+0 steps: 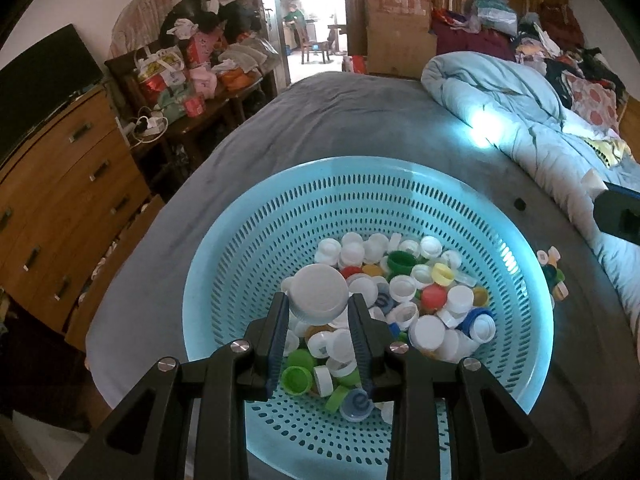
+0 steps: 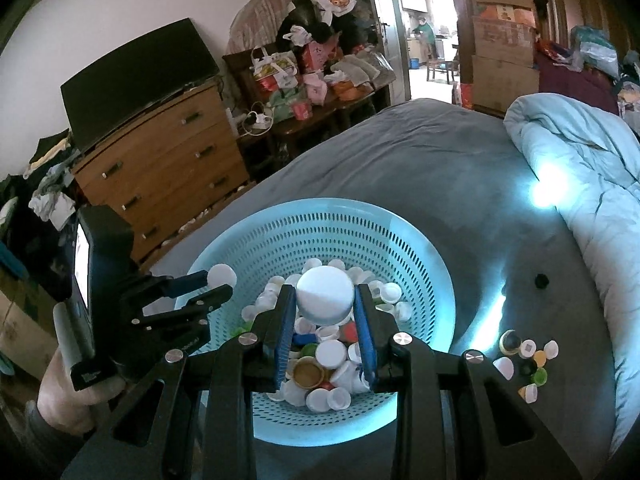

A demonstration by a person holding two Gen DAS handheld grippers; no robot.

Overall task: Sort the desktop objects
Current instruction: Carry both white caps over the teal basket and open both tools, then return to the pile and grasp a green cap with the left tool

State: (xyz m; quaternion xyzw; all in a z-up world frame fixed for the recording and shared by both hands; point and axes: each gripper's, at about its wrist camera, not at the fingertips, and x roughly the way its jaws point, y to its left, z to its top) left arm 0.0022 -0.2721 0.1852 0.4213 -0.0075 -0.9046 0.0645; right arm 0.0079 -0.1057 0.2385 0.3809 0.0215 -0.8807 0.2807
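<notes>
We are pinching a white cap in each claw over the basket; loose caps are lying beside it.

The left claw and right claw are each squeezing one; the right's cap is white too.

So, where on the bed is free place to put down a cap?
Free: grey sheet beyond the blue basket, and between basket and folded quilt, apart from one small dark object. Crowded: the basket's middle, and the cap pile right of it.

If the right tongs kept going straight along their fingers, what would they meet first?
Holding a white cap, the right tongs would probably land in the pile of caps inside the blue basket; depth is uncertain.
</notes>
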